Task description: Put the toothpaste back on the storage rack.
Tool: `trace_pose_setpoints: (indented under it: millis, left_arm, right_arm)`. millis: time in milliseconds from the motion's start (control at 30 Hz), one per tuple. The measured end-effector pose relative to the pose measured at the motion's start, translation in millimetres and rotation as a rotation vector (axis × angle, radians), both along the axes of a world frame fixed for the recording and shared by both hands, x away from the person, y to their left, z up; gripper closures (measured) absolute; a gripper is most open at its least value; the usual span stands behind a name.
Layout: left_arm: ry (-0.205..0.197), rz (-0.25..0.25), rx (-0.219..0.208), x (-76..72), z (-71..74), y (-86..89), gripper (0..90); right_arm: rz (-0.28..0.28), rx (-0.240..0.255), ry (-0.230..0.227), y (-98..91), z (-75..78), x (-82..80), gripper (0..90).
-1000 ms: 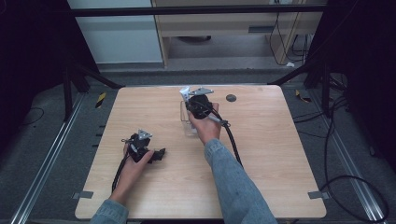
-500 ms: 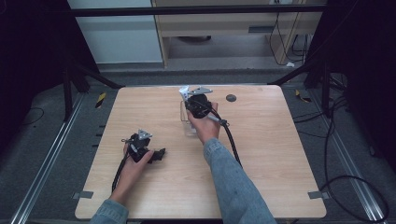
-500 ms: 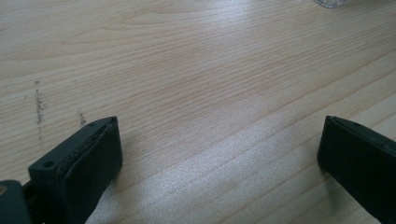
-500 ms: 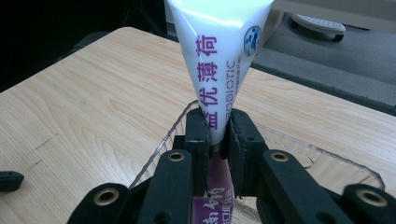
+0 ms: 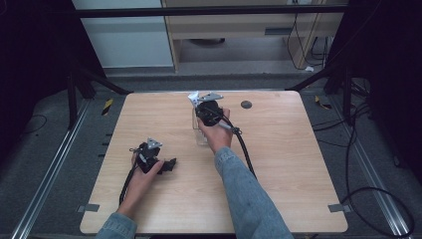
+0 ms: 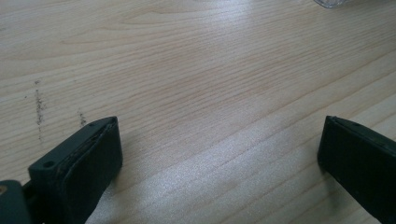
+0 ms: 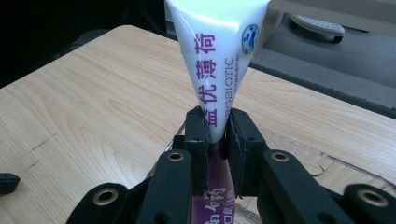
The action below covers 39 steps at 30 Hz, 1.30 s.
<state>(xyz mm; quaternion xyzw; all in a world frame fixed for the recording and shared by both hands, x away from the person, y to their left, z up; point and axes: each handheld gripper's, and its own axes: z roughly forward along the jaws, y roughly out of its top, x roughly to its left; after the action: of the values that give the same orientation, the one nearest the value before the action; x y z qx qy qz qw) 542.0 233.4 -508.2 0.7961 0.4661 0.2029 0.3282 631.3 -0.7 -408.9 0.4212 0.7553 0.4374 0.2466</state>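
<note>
Fingers (image 7: 215, 135) of right gripper pinch one white tube (image 7: 217, 56) — one clear tray (image 5: 201, 130) below.

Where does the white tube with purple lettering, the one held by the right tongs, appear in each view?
High view: white tube at the table's far middle, at the right tongs.
Left gripper view: not in it.
Right gripper view: tube top centre, pinched.
Shared landmark: clear tray.

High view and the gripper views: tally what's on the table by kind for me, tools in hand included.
Grippers: 2, left gripper and right gripper
White tube with purple print: 1, tube, pinched between the right fingers
Clear container: 1, container
Small dark round thing: 1, disc
Total: 5
</note>
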Motion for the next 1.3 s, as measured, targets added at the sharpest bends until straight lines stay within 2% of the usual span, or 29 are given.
trace_pose_setpoints:
  millis: [867, 1300]
  left_arm:
    - [-0.001, 0.001, -0.001, 0.0, -0.1, -0.1, 0.0]
    - [-0.001, 0.001, -0.002, 0.0, -0.1, -0.1, 0.0]
  right_arm:
    - [0.020, 0.004, 0.001, 3.2, -0.8, -0.4, 75.5]
    - [0.020, -0.028, -0.017, 3.8, 3.9, -6.6, 71.6]
